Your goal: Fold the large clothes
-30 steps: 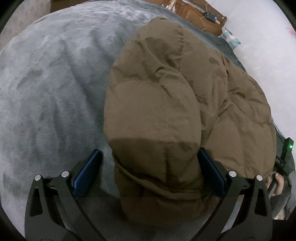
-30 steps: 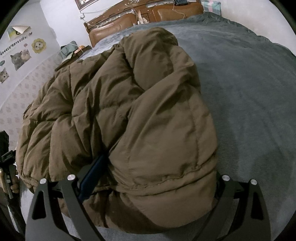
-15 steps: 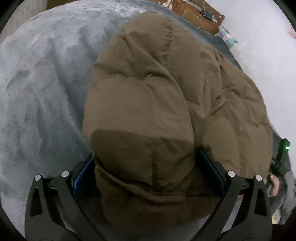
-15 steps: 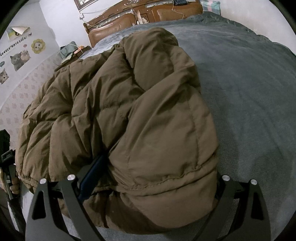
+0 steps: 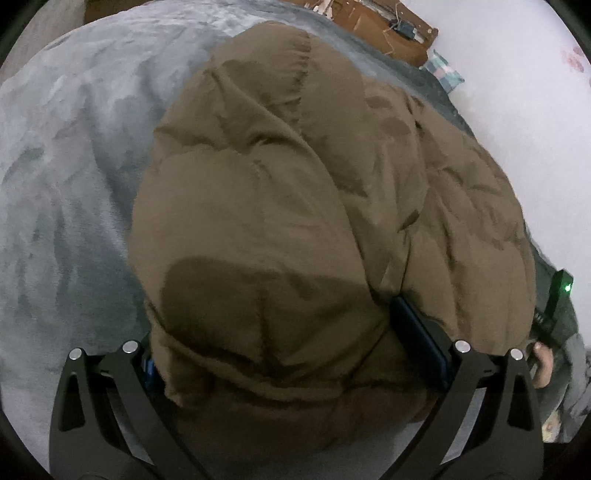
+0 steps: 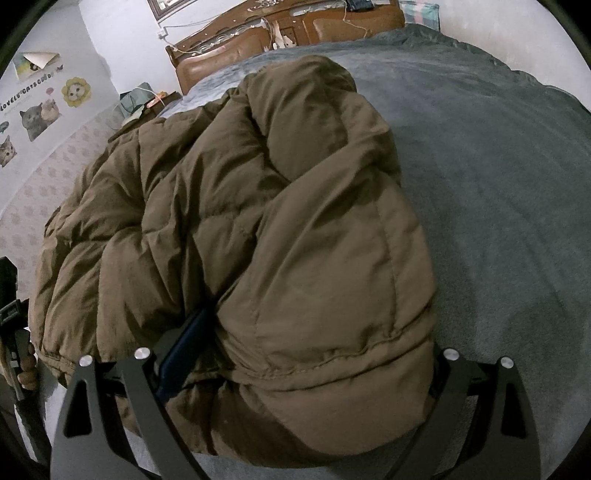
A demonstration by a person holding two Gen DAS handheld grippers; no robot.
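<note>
A brown quilted puffer jacket (image 5: 295,206) lies bunched on a grey bed cover (image 5: 66,177). My left gripper (image 5: 291,354) is wide open, with a puffy fold of the jacket filling the gap between its blue pads (image 5: 417,332); the left pad is mostly covered. In the right wrist view the jacket (image 6: 258,221) also fills my right gripper (image 6: 306,354), which stands wide open around a thick fold; its left pad (image 6: 184,347) shows and the right one is hidden by cloth.
A wooden headboard (image 6: 280,33) stands at the far end of the bed. A wall with cat stickers (image 6: 33,114) is on the left. The other gripper and hand show at the edges (image 5: 543,354) (image 6: 18,332). Grey cover (image 6: 498,184) stretches right.
In the left wrist view the jacket fold has slid left and deeper between the fingers, now covering the left pad. The right wrist view is nearly unchanged.
</note>
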